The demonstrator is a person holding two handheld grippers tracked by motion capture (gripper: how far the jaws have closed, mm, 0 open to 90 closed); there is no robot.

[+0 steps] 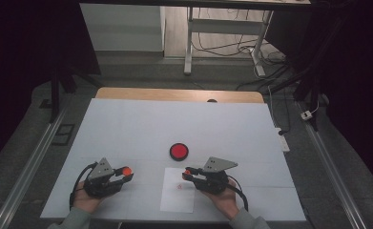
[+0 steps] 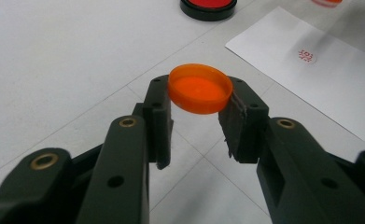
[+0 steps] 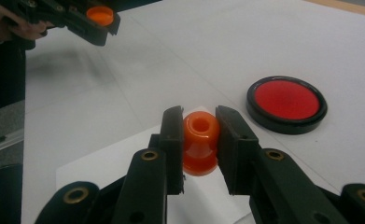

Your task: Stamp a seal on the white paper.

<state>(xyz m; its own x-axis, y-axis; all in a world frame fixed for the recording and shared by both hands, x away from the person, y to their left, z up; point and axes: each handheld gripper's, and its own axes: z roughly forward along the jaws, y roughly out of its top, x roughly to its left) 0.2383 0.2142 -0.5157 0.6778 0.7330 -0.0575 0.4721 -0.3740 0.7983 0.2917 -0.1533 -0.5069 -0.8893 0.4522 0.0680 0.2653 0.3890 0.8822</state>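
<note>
A person sits at a white table (image 1: 127, 124) with a hand-held gripper in each hand. The left gripper (image 2: 196, 100) pinches a shallow orange cap (image 2: 200, 87) by its rim between its two black jaws, holding it just above the tabletop, open side tilted toward the camera. The right gripper (image 3: 200, 135) is clamped on an orange stamp (image 3: 200, 142), a small waisted plastic body with a round hollow at its top end, held over a white sheet of paper (image 1: 177, 198). The paper already carries one small red stamped mark (image 2: 305, 55). Just beyond the paper, between the two grippers in the high view, lies a round red ink pad (image 1: 179, 151) in a black case, lid off. The two hands are apart, the cap well to the left of the stamp. The likely risks (judging from the grips alone) are these: the cap is caught only at its thin curved edge, so a slight loosening or twist could let it pop out and roll across the table; and if the stamp is inked, lowering it carelessly or dragging it could smear a stray mark on the paper or tablecloth. Bringing cap and stamp together off-axis could also push either piece out of its jaws.
</note>
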